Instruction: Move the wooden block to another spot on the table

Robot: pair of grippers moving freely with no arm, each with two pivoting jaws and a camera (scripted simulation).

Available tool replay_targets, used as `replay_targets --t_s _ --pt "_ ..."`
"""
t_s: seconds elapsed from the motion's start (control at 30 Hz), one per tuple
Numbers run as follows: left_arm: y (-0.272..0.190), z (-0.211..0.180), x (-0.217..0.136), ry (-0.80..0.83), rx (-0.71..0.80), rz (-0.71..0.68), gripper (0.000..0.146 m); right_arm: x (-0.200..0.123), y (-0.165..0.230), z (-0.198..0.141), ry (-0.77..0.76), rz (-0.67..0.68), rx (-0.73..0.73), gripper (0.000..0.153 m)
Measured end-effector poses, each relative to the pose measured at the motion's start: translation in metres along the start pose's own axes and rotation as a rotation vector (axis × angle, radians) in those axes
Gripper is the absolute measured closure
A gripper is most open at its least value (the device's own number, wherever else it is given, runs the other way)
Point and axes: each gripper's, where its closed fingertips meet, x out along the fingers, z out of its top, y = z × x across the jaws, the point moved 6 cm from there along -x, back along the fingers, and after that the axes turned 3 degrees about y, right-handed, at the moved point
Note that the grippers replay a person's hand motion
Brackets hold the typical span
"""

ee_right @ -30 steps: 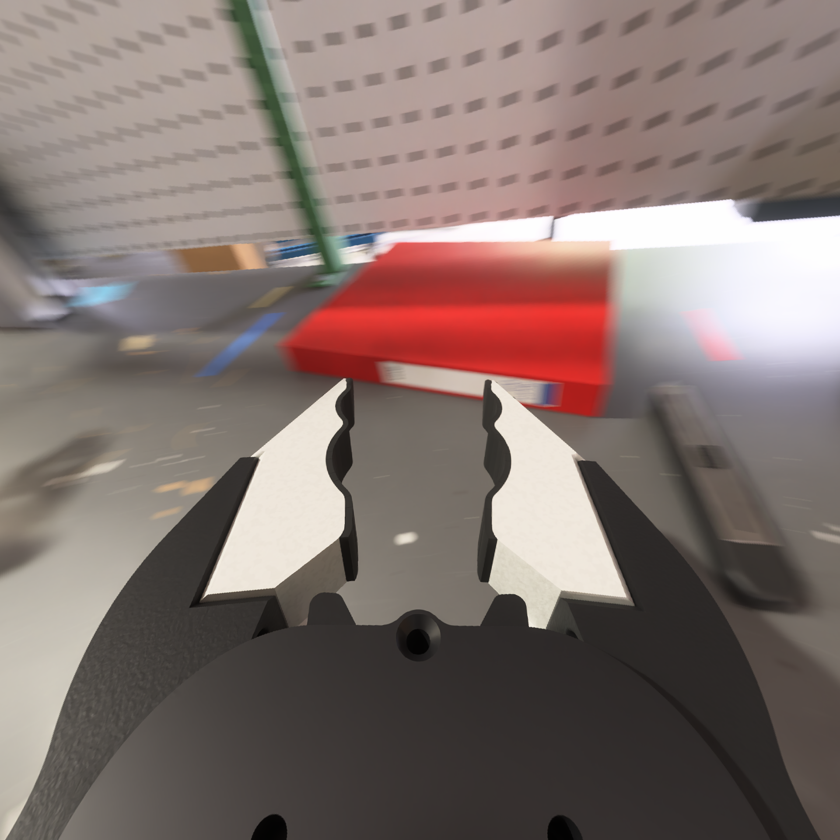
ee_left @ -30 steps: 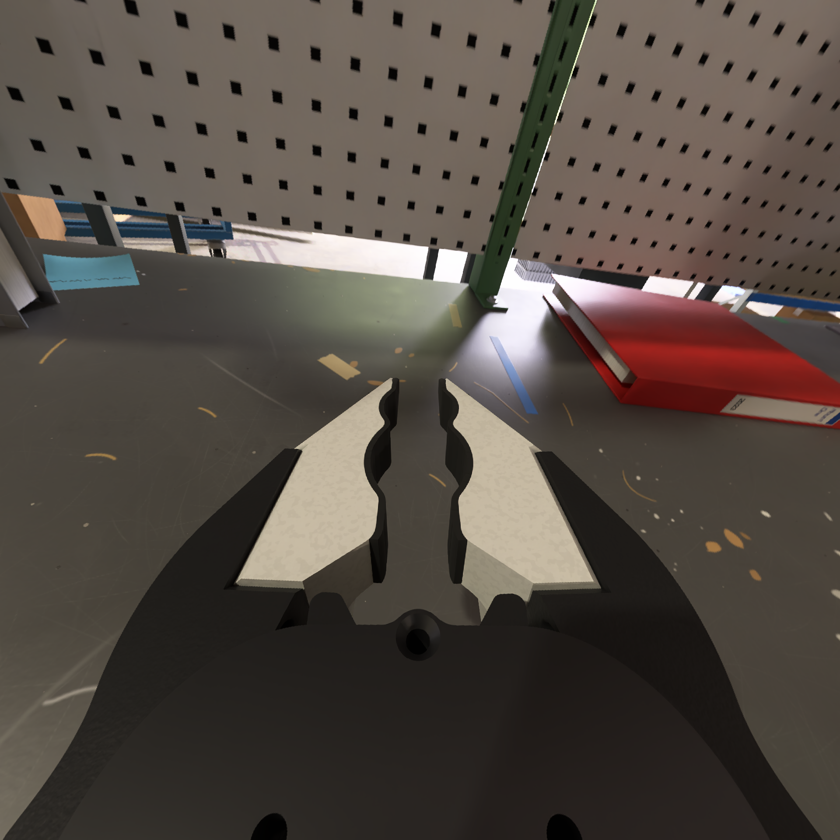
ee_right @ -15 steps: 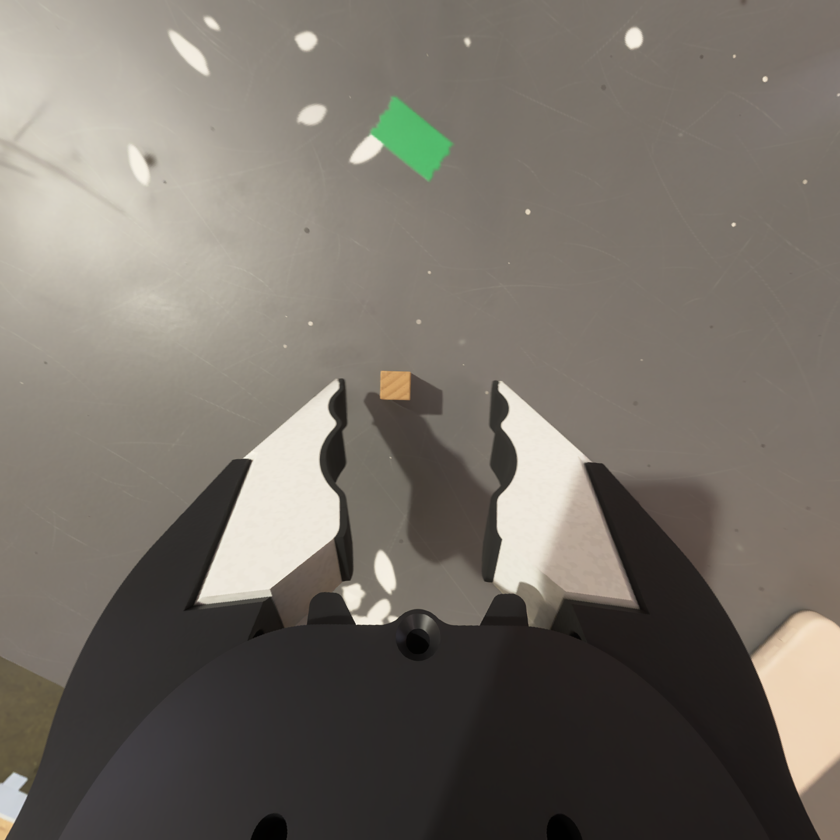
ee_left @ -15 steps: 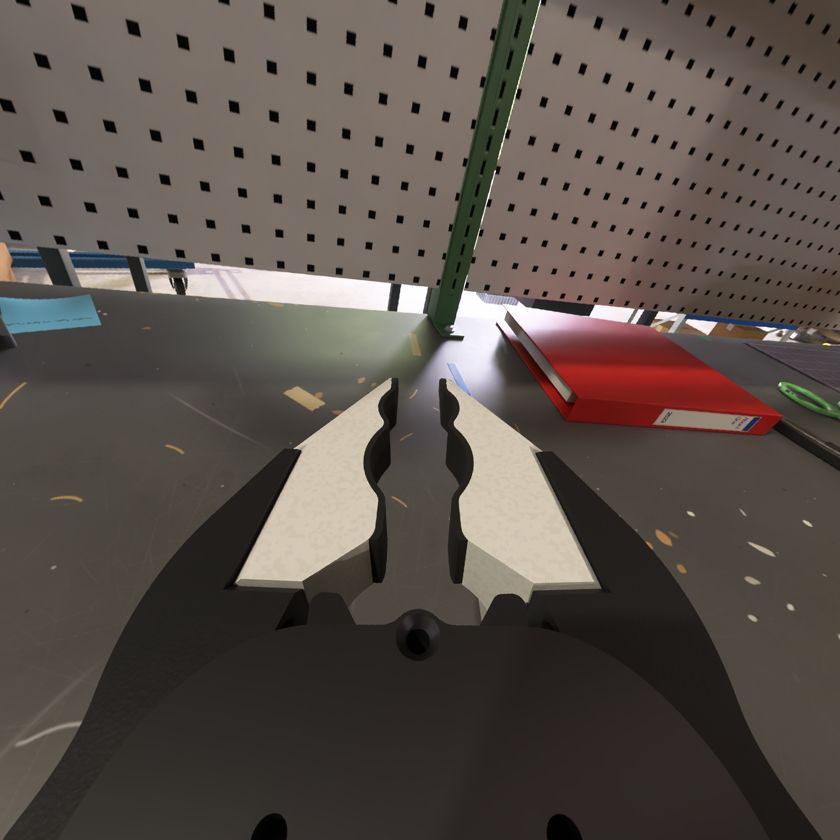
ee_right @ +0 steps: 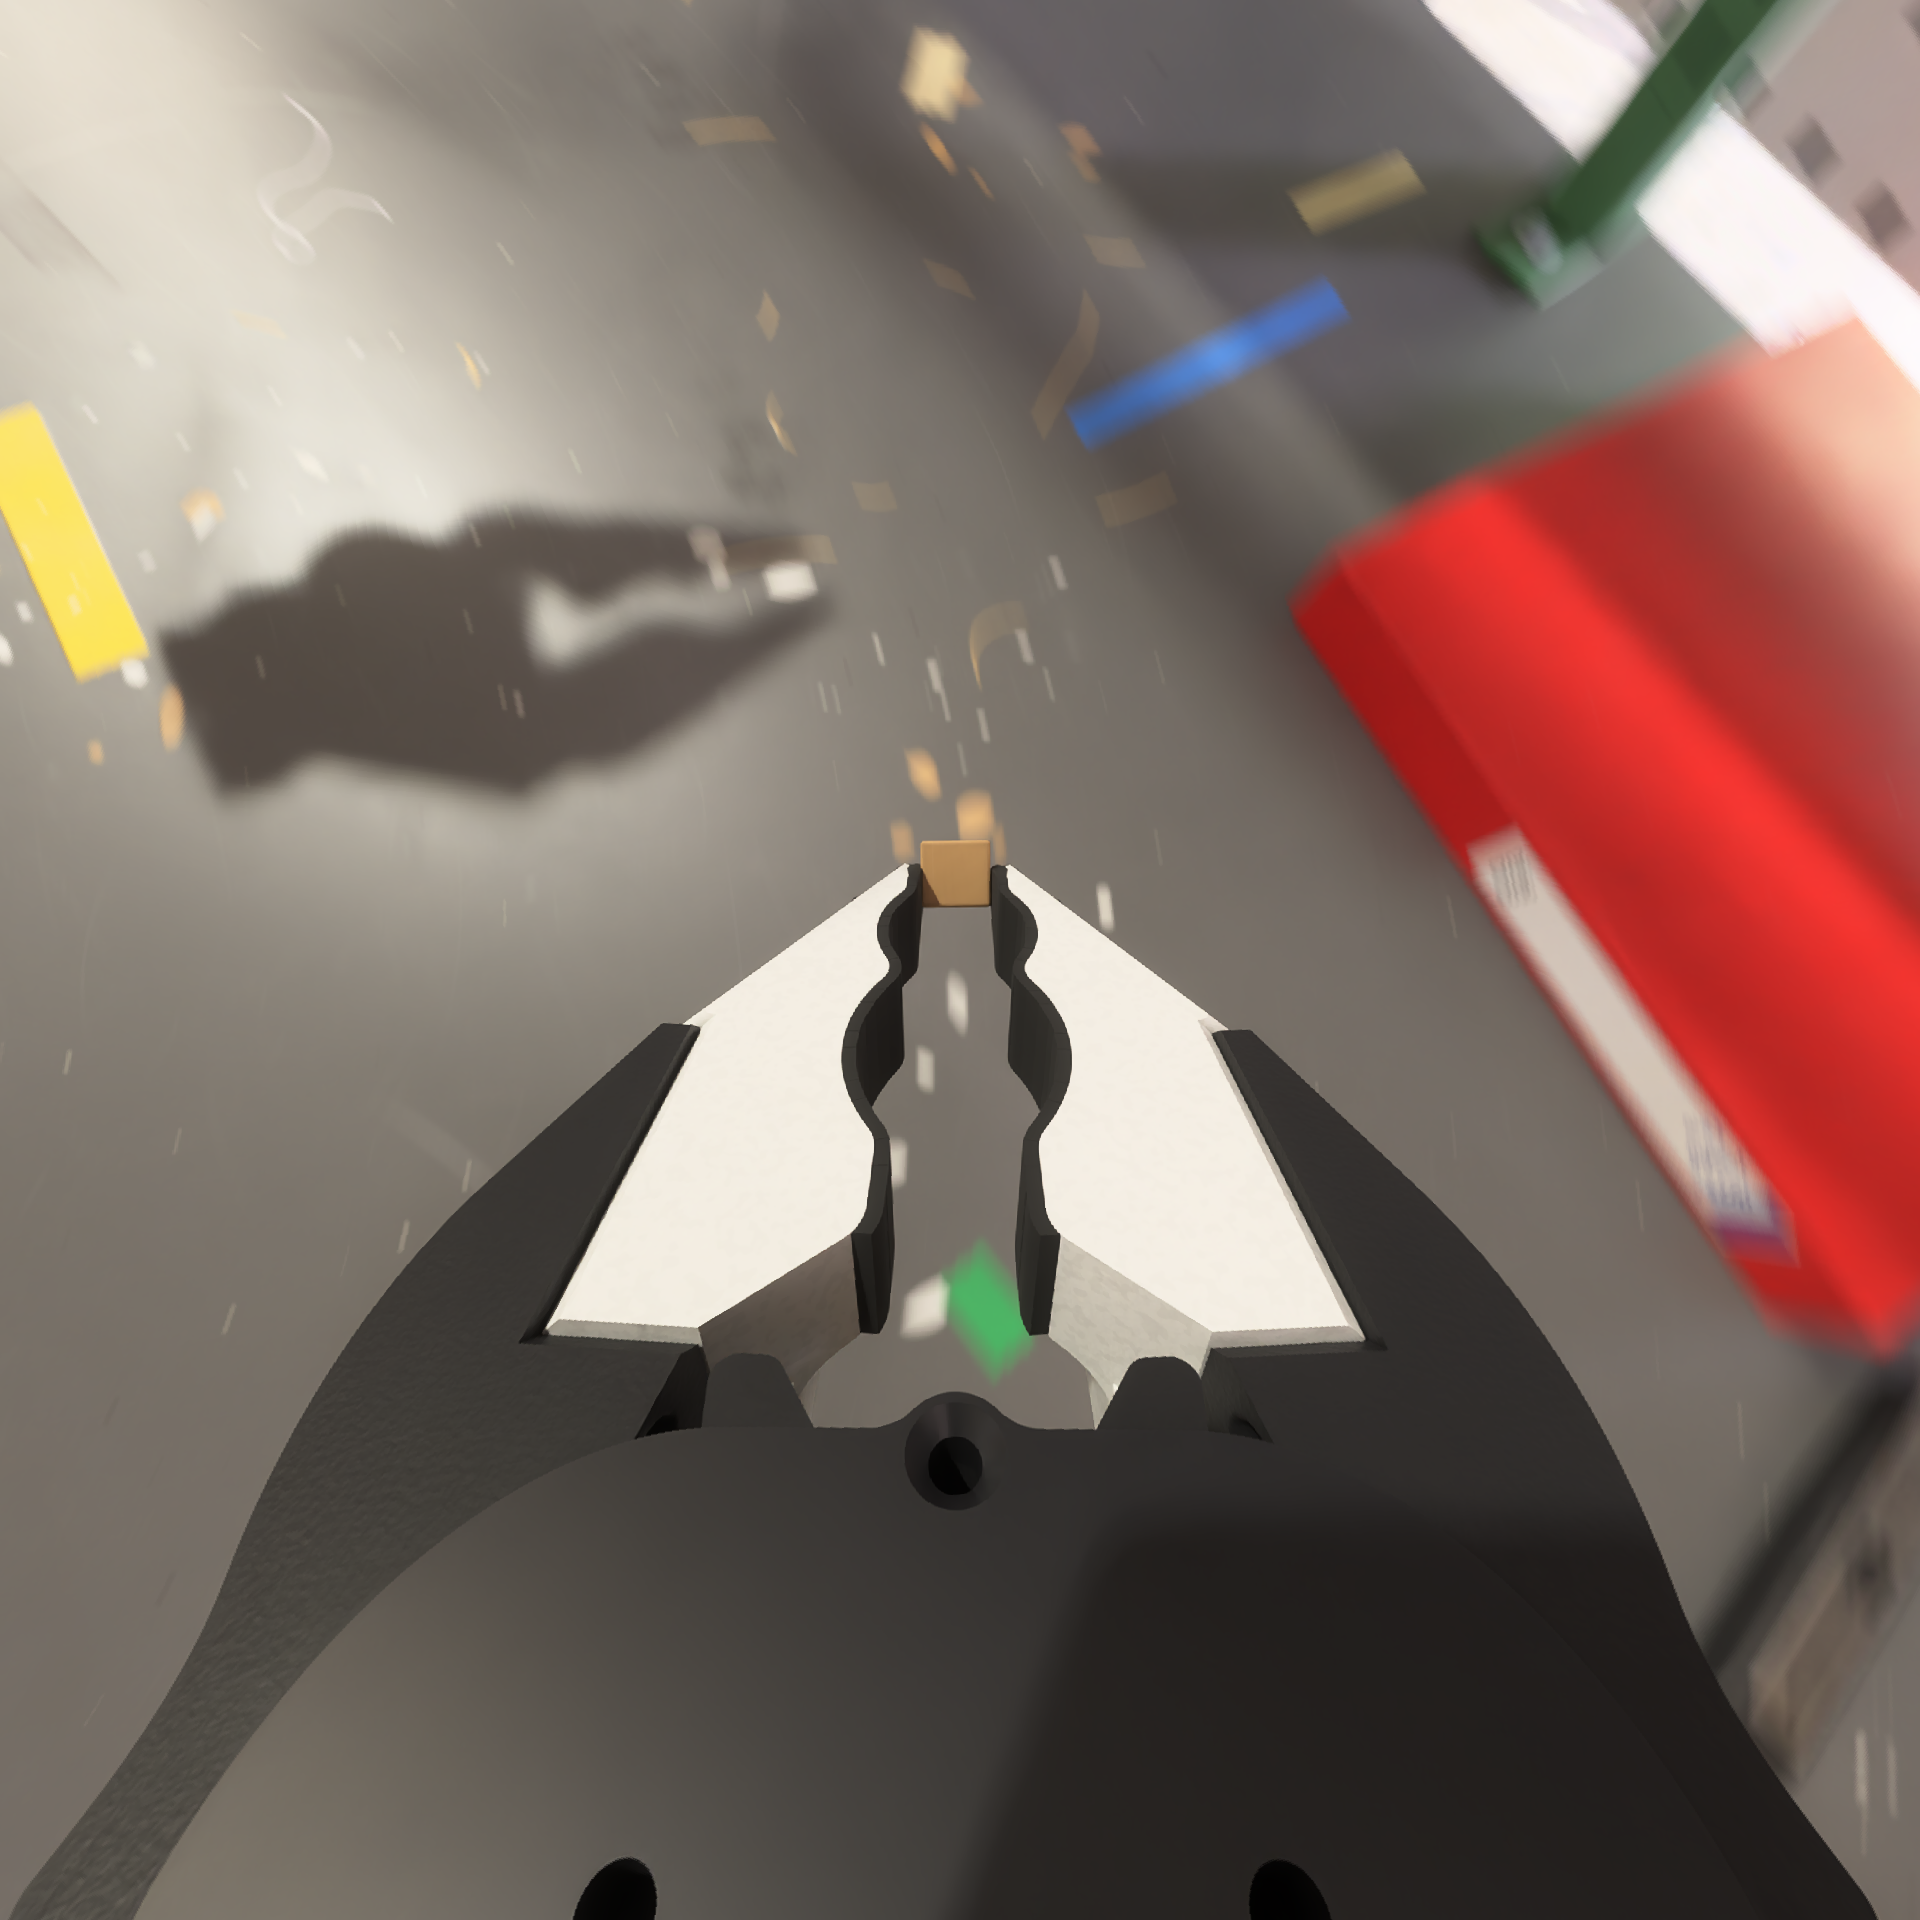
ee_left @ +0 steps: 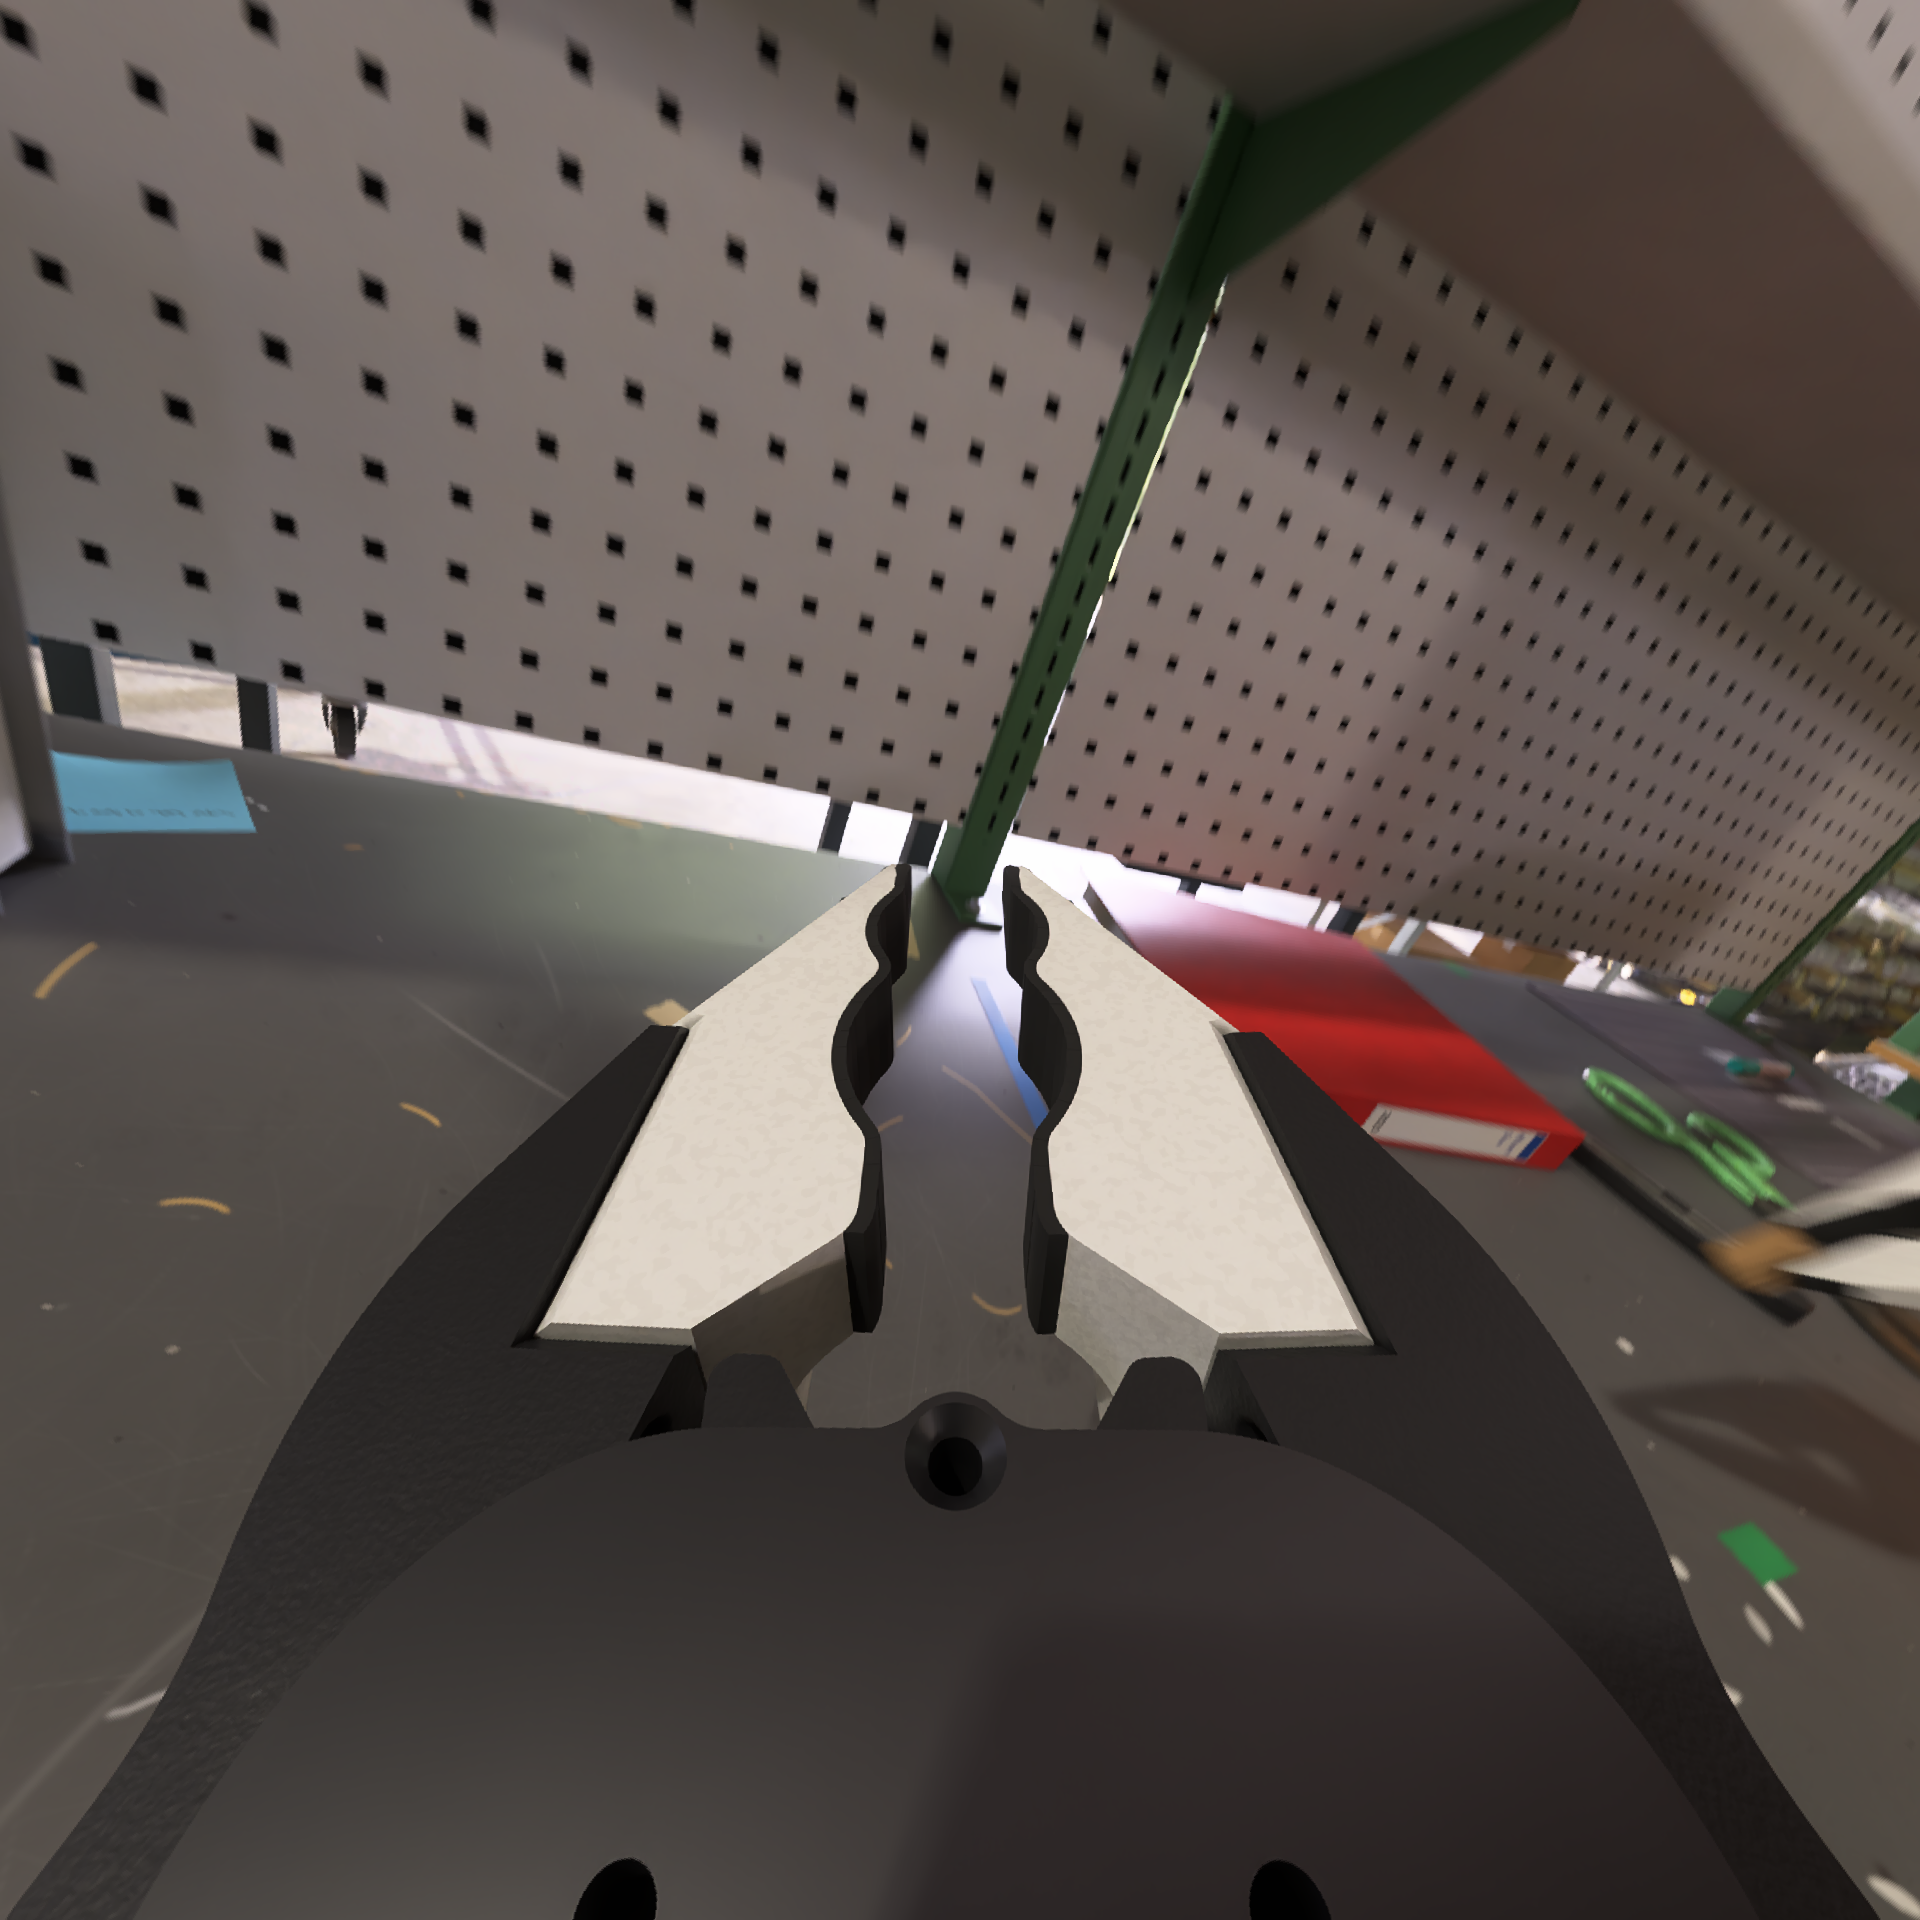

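In the left wrist view, a blue note [ee_left: 151,795] lies far left of the green post [ee_left: 1091,540], on the dark table [ee_left: 312,1091] below the pegboard [ee_left: 623,364]. The left gripper [ee_left: 956,883] points at the foot of the post, its jaws a narrow gap apart with nothing between them. A blue tape strip [ee_left: 1003,1049] shows through that gap, just in front of the post. Right of the post lies a red binder [ee_left: 1351,1029], and farther right green scissors [ee_left: 1683,1138]. Beyond them, at the frame's right edge, the blurred right gripper [ee_left: 1787,1252] carries the block [ee_left: 1751,1252] at its tip.

In the right wrist view, a yellow strip [ee_right: 68,540] lies far left of the binder [ee_right: 1662,748], and a gripper shadow [ee_right: 468,644] falls on the table [ee_right: 312,987] between them. The right gripper [ee_right: 957,875] pinches the small wooden block [ee_right: 957,873] between its fingertips, clear of the table and left of the binder. A green tape piece [ee_right: 987,1314] shows on the table through the jaw gap. The blue strip [ee_right: 1205,358] and the post's foot [ee_right: 1558,229] lie beyond the binder's far corner. The background is motion-blurred.
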Motion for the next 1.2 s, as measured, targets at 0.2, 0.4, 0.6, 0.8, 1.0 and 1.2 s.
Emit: replay_targets --t_s 0.2,0.4,0.6,0.8,1.0,1.2 --pt "0.000 0.045 -0.051 -0.109 -0.006 -0.007 0.128 0.181 -0.006 0.131 0.118 0.210 -0.174 0.140" --pt "0.007 0.058 -0.143 -0.034 0.112 0.101 0.128 0.278 -0.006 0.172 0.222 0.288 -0.295 0.140" --pt "0.019 0.055 -0.204 -0.030 0.123 0.249 0.129 0.312 -0.002 0.178 0.258 0.326 -0.376 0.140" --pt "0.014 0.056 -0.207 -0.005 0.156 0.256 0.127 0.276 -0.010 0.180 0.125 0.222 -0.386 0.098" --pt "0.004 0.047 -0.188 0.038 0.160 0.173 0.128 0.153 0.012 0.099 -0.087 0.200 -0.297 0.080" --pt "-0.004 0.043 -0.163 0.054 0.160 0.095 0.129 0.101 0.030 -0.005 -0.135 0.235 -0.044 0.100"
